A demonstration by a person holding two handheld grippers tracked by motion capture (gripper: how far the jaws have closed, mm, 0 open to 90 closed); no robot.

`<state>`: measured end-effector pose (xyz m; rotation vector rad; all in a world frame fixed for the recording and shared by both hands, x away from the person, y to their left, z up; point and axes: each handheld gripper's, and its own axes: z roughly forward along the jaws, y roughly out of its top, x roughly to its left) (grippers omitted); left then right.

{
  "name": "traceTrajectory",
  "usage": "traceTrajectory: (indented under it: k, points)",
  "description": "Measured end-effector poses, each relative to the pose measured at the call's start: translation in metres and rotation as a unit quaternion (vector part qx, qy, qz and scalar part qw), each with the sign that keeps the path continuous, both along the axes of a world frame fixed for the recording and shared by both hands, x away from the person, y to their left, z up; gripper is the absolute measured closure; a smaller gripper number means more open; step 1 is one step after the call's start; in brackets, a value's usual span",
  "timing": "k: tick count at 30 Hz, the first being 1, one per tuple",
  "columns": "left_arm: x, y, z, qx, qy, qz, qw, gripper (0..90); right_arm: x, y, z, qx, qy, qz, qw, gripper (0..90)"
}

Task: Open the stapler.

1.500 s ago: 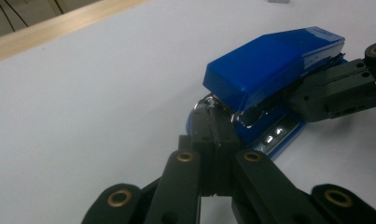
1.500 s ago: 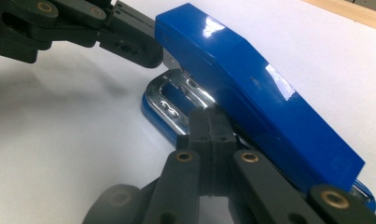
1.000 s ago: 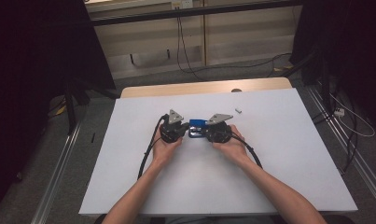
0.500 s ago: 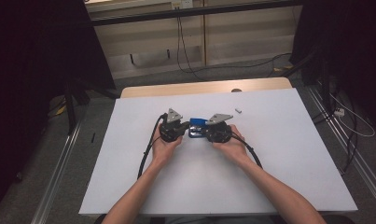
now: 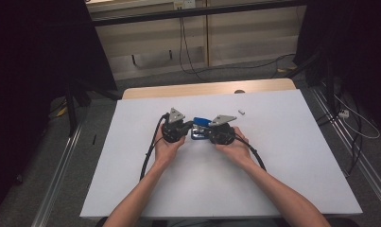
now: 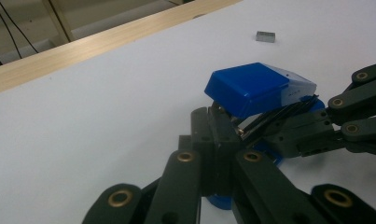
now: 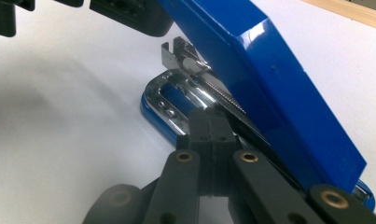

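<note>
High view: a blue stapler [image 5: 201, 124] is held mid-surface [image 5: 282, 161] between both hand-held grippers, unmoved over the last second.
Left hand-held gripper [image 6: 217, 140] and right hand-held gripper [image 7: 212, 135] are each pinched on its metal parts, lid raised; loading is probably under way.

My two grippers crowd the blue metal-and-plastic stapler [image 5: 201, 124] from both sides mid-sheet. Only other obstacle on the white table sheet [image 5: 282, 161]: small grey block [image 5: 242, 112], beyond and to my right. Bare sheet all round; wooden strip [image 5: 207, 89] bounds the far edge.
</note>
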<state>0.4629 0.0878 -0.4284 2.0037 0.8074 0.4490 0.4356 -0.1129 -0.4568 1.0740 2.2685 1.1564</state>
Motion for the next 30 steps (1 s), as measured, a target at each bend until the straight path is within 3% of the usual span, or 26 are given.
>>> traceTrajectory:
  k: [18,24,30]
  points:
    - [0.001,-0.002,0.004,-0.005,-0.004,-0.003,1.0000,90.0,-0.004,0.009,0.008,0.023,-0.030,-0.003,0.9993,90.0]
    - [0.000,-0.002,0.005,-0.008,-0.001,-0.002,1.0000,90.0,-0.004,0.016,0.013,0.016,-0.054,0.005,0.9984,90.0]
    - [0.000,-0.002,0.007,-0.012,-0.001,-0.005,0.9999,90.0,-0.001,0.024,0.014,0.007,-0.059,0.006,0.9982,90.0]
